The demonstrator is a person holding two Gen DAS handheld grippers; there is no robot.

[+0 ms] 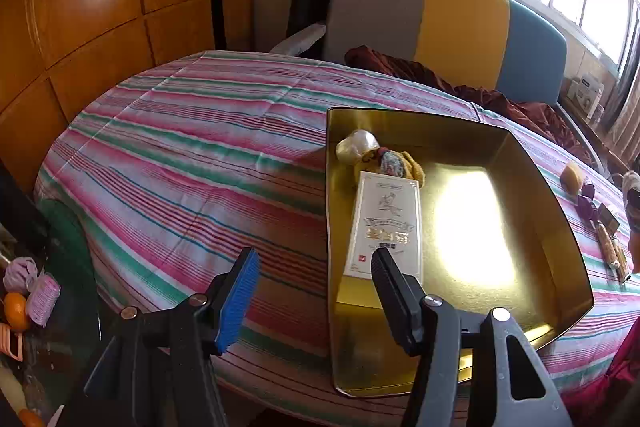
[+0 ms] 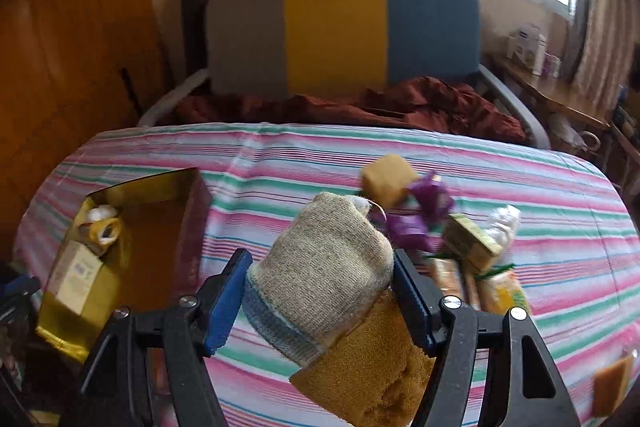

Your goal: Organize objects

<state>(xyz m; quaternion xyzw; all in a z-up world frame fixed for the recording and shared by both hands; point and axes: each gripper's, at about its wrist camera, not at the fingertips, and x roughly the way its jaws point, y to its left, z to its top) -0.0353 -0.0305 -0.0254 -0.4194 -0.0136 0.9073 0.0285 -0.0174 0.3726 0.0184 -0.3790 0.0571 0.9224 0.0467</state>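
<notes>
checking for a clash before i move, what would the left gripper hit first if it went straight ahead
Probably the striped bedsheet. The left gripper is open and empty; its right finger sits over the gold tray by the white box, so that finger may catch the tray's edge. Depth is unclear.

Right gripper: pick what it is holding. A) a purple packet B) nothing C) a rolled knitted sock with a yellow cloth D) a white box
C: the right gripper is shut on the sock, with the yellow cloth beneath it; the white box lies in the gold tray.
</notes>
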